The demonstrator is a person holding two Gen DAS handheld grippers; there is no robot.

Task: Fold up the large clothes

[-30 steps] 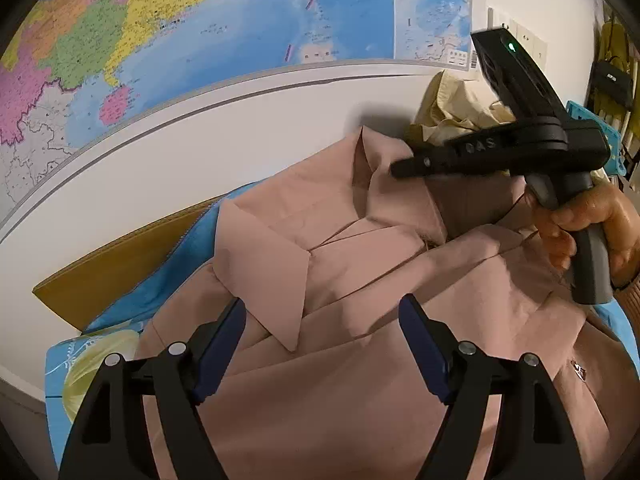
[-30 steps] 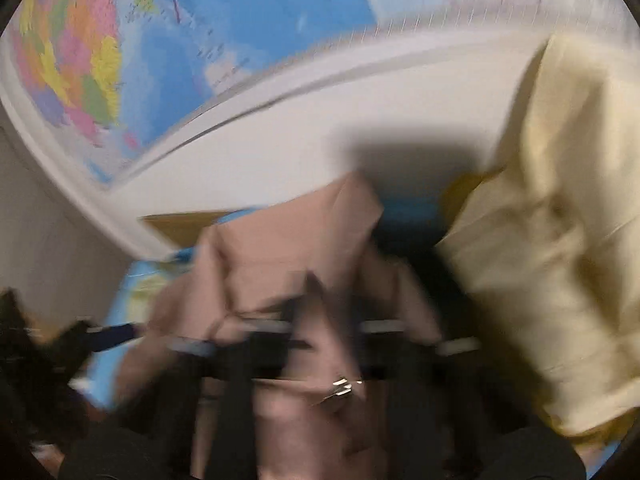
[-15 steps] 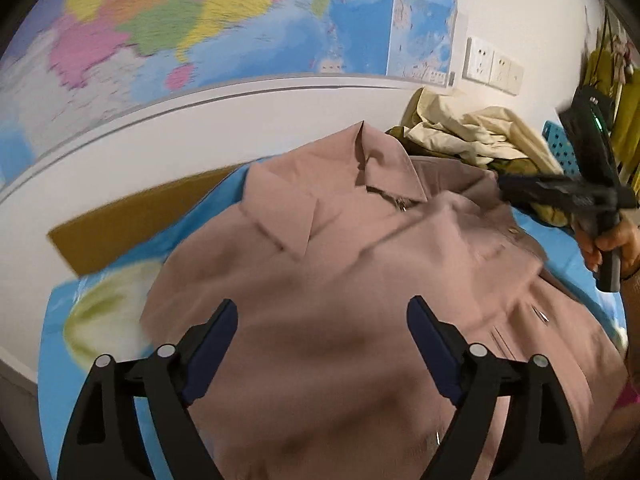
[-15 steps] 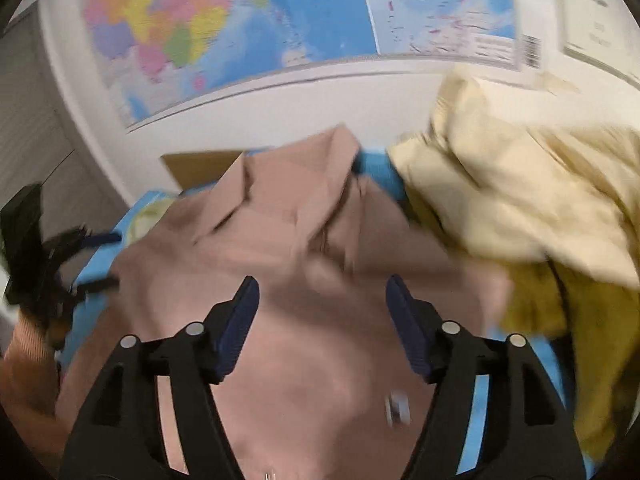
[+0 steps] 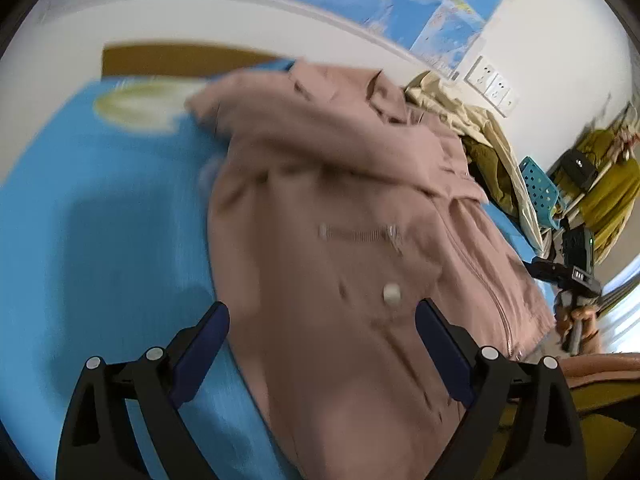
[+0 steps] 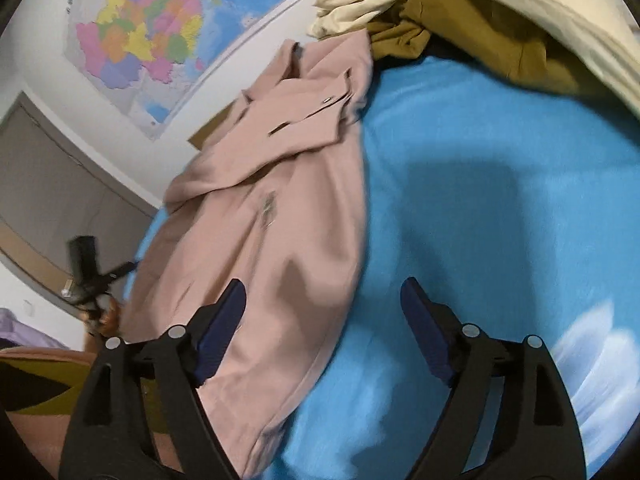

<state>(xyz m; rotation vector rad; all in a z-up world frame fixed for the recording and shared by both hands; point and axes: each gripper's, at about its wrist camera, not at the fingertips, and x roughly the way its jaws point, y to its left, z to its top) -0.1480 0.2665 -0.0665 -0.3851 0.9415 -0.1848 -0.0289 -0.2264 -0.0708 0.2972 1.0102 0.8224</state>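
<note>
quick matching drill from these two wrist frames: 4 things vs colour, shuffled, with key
Things:
1. jacket
2. bed cover
3. garment under the cream one
4. basket

Colours:
A. mustard brown
B. teal
C. dusty pink
D. bright blue

Pairs: 1-C, 2-D, 3-A, 4-B
</note>
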